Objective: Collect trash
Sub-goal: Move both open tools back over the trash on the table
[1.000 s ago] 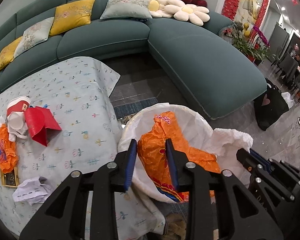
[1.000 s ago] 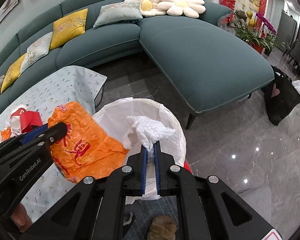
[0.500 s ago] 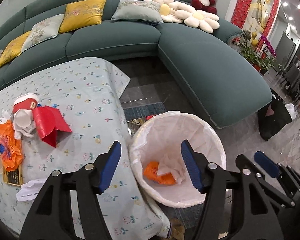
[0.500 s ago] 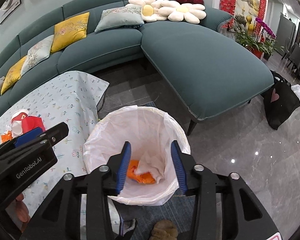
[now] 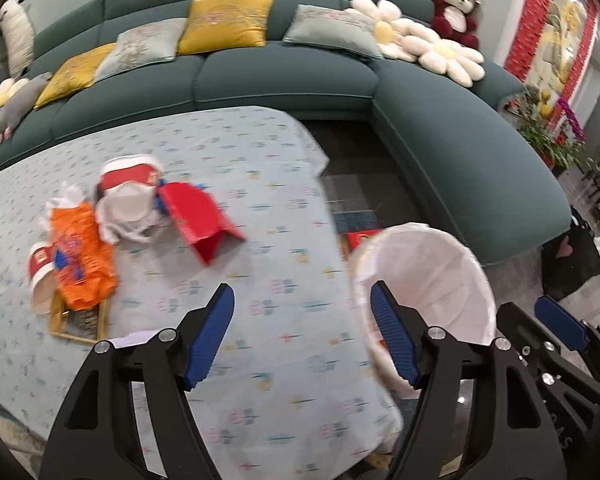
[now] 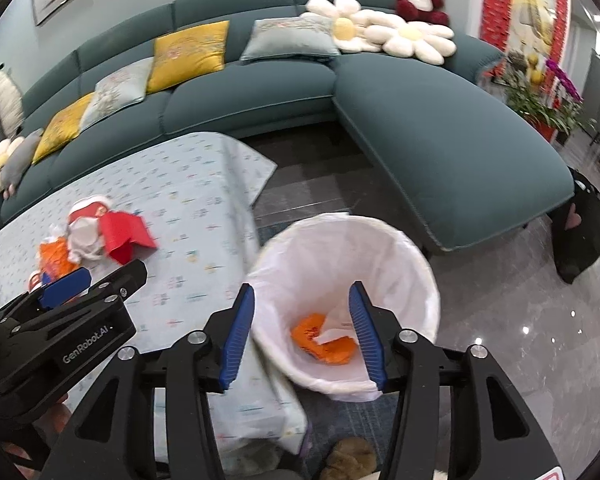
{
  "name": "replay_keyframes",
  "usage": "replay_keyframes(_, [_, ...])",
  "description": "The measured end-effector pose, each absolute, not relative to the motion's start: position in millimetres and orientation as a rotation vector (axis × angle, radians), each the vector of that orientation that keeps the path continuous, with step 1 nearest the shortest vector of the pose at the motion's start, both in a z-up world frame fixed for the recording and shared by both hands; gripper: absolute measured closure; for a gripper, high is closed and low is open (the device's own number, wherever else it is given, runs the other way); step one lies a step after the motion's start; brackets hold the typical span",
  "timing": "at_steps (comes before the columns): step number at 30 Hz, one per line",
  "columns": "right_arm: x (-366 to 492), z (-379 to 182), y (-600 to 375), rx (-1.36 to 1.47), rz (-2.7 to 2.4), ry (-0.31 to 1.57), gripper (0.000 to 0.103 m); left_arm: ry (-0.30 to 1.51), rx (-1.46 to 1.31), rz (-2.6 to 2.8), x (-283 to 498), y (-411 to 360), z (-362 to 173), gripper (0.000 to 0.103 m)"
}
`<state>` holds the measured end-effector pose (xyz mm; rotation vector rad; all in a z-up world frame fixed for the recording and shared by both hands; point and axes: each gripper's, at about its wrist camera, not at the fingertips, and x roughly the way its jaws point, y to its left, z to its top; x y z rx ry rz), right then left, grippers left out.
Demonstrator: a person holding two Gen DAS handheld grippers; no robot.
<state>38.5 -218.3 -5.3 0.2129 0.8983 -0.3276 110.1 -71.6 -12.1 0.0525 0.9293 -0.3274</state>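
Observation:
A white-lined trash bin (image 6: pixel 380 248) stands on the floor beside the table; it also shows in the left wrist view (image 5: pixel 432 264). An orange wrapper (image 6: pixel 324 340) and a white tissue (image 6: pixel 336 326) lie at its bottom. My right gripper (image 6: pixel 302 334) is open and empty above the bin's near rim. My left gripper (image 5: pixel 302 336) is open and empty over the table's right edge. On the table lie a red folded box (image 5: pixel 200 216), a red-and-white paper cup (image 5: pixel 128 196), an orange wrapper (image 5: pixel 80 256), a small cup (image 5: pixel 40 276) and a white paper scrap (image 5: pixel 134 338).
The table has a light patterned cloth (image 5: pixel 220 152). A teal corner sofa (image 5: pixel 460 152) with cushions curves behind it and the bin. A black bag (image 6: pixel 584 232) stands on the glossy floor at right. A flat framed card (image 5: pixel 80 320) lies under the orange wrapper.
Both grippers opened and dropped the orange wrapper and the white tissue into the bin. My left gripper has since swung left over the table; the right has opened wider.

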Motion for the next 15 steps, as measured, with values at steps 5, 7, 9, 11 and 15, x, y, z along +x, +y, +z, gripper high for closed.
replay_keyframes(5, [43.4,-4.5,-185.0,0.188,-0.274,0.912,0.051,0.934,0.033,-0.262,111.8,-31.4,-13.8,0.035])
replay_keyframes(7, [45.4,-4.6,-173.6,0.176,-0.257,0.918,0.049,0.939,0.022,-0.232,111.4,-13.3,-15.9,0.032])
replay_keyframes(9, [46.9,-5.0,-161.6,0.165,-0.238,0.923,0.047,0.940,0.012,-0.201,111.0,5.5,-17.6,0.032])
replay_keyframes(11, [49.1,-6.8,-148.8,0.154,-0.214,0.929,0.046,0.945,0.005,-0.179,110.4,18.5,-19.4,0.031])
replay_keyframes(15, [54.8,-11.1,-126.9,0.132,-0.177,0.942,0.044,0.956,-0.013,-0.122,111.3,52.2,-25.1,0.031])
